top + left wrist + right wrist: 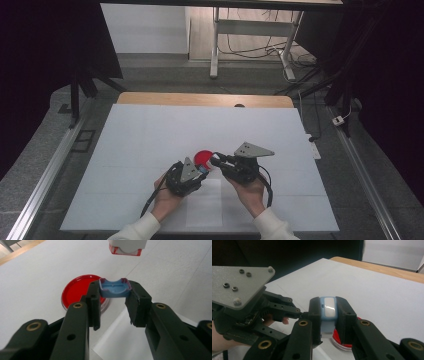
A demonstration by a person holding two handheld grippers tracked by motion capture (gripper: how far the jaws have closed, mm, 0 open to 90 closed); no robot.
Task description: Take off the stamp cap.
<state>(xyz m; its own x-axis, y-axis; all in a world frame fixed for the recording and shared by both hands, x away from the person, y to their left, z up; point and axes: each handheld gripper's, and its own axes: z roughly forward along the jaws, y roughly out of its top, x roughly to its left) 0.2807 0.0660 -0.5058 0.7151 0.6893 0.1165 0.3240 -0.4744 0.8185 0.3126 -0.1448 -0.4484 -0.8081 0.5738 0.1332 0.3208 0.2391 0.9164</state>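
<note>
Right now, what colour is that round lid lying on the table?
Red. The round lid shows best in the left gripper view, behind the jaws.

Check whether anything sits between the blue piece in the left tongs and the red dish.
Nothing visible does. The left tongs grip the small blue piece just above the near edge of the red dish, with bare white table cover around it.

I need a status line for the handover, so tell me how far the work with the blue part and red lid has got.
Done: the red lid lies flat on the white table cover, apart from both grippers. In hand: the left gripper is shut on a blue cup-shaped piece, and the right gripper is shut on a blue block with a white window. Left: the held parts look not yet joined or set down; I cannot tell which comes next.
</note>
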